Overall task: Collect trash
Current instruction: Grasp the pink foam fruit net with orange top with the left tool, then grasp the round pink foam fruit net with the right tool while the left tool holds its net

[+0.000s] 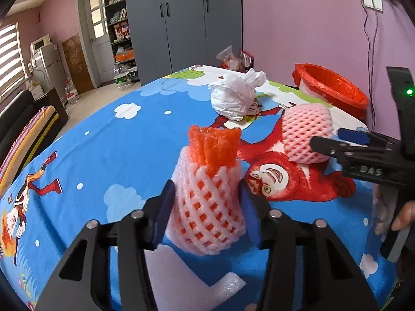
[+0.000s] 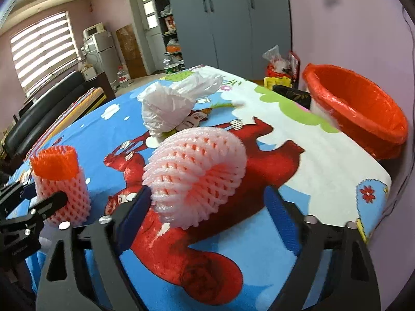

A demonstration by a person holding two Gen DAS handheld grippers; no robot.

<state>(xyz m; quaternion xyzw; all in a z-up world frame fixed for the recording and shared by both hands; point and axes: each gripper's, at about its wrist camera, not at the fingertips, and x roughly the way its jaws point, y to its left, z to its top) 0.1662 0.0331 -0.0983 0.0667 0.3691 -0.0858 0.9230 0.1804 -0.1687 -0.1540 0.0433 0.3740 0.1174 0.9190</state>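
A pink foam net sleeve with an orange foam insert (image 1: pixel 207 207) stands upright on the cartoon-print cover (image 1: pixel 116 155). My left gripper (image 1: pixel 206 197) is shut on it, a blue pad pressed against each side. A second pink foam net (image 2: pixel 197 165) lies on its side between the fingers of my right gripper (image 2: pixel 207 194). That gripper is open: the left pad is at the net's edge and the right pad stands apart from it. A bin with a red liner (image 2: pixel 363 108) stands at the far right edge. A crumpled white plastic bag (image 2: pixel 168 108) lies behind the nets.
A white foam piece (image 1: pixel 181 272) lies under my left gripper. Bags and boxes (image 2: pixel 280 70) sit beyond the far edge by the bin. A black sofa (image 2: pixel 39 119) runs along the left. A grey wardrobe (image 1: pixel 181 20) and a pink wall close the back.
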